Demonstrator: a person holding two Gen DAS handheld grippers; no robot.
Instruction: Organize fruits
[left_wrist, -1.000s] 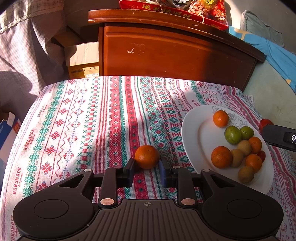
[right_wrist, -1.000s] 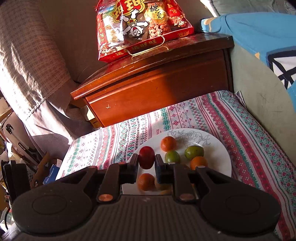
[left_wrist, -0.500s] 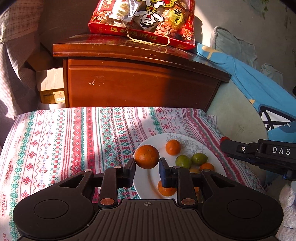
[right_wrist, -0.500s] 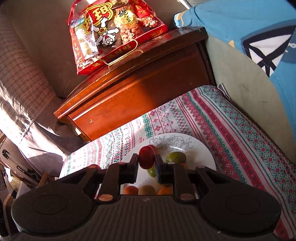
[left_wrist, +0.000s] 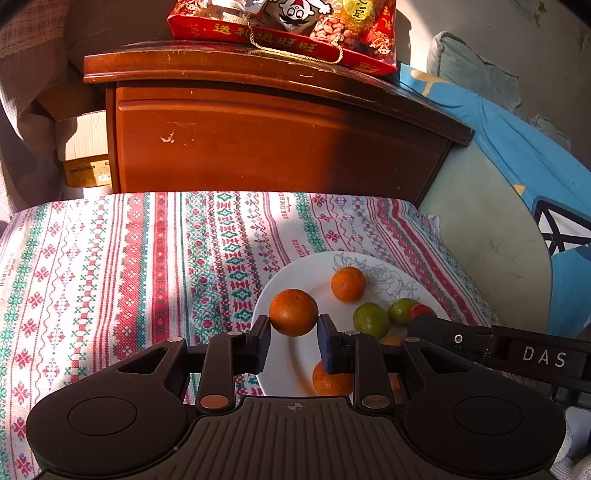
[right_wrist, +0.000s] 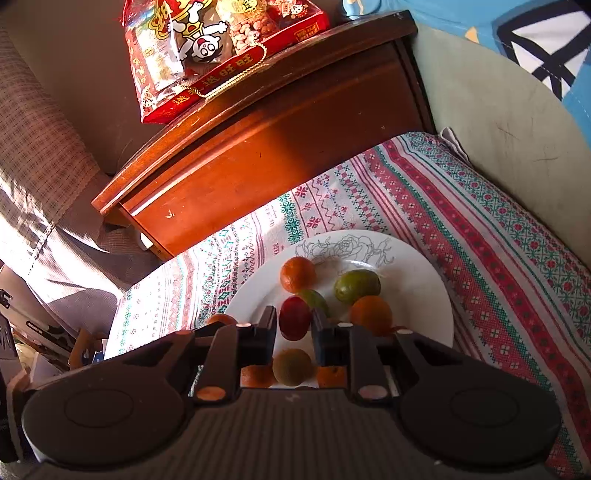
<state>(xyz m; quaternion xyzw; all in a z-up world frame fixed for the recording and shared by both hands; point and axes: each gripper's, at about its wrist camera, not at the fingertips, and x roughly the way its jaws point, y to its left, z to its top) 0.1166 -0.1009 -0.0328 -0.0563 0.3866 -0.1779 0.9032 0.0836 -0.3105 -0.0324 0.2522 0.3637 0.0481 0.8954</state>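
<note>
Left gripper (left_wrist: 293, 338): jaws clamped on a round orange tangerine (left_wrist: 293, 312), held above the near-left rim of the white round floral-print plate (left_wrist: 417, 291). Right gripper (right_wrist: 294, 334): jaws opening, a small dark-red oval fruit (right_wrist: 294, 317) between them, over the plate's middle. Plate sits on the red-and-green patterned cloth (left_wrist: 147, 266), carrying orange, green and brownish fruits.

left tool (left_wrist: 293, 332) clamped shut, angled downward; right tool (right_wrist: 294, 325) angled downward, its jaws opening.
</note>
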